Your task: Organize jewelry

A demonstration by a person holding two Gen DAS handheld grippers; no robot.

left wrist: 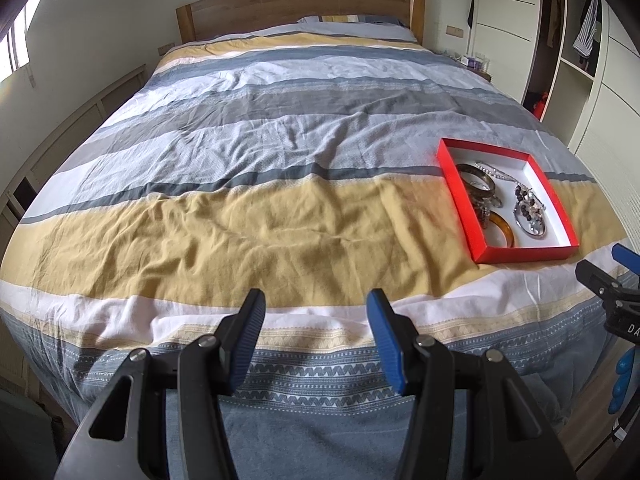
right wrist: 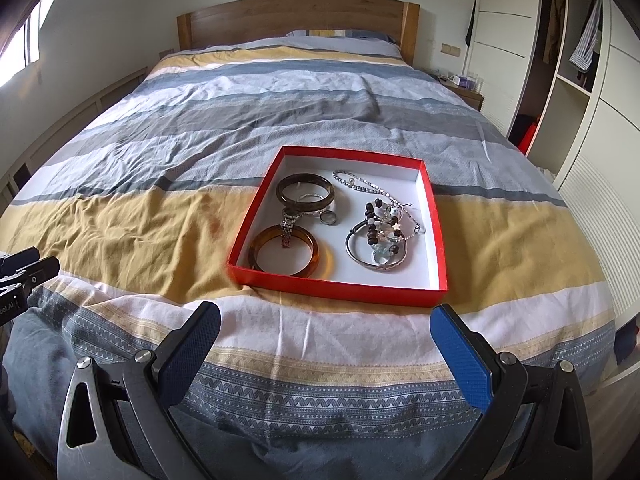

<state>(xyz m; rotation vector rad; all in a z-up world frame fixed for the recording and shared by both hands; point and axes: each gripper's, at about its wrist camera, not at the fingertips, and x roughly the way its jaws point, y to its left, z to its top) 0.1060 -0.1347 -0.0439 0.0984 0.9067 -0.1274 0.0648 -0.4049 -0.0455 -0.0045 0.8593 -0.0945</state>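
A red box (right wrist: 256, 208) with a white inside lies on the bed. In it are a dark brown bangle (right wrist: 306, 193), an amber bangle (right wrist: 285, 256), a small ring (right wrist: 328, 218), a silver chain (right wrist: 360, 184), a beaded bracelet (right wrist: 380, 220) and a silver bangle (right wrist: 374, 258). The box also shows at the right of the left wrist view (left wrist: 460, 192). My right gripper (right wrist: 324, 356) is open and empty, just short of the box's near edge. My left gripper (left wrist: 316, 340) is open and empty over the bed's foot, well left of the box.
The striped duvet (left wrist: 240, 216) covers the whole bed, with a wooden headboard (right wrist: 298, 20) at the far end. An open wardrobe (right wrist: 576, 60) with hanging clothes stands on the right. A nightstand (right wrist: 464, 88) sits by the headboard.
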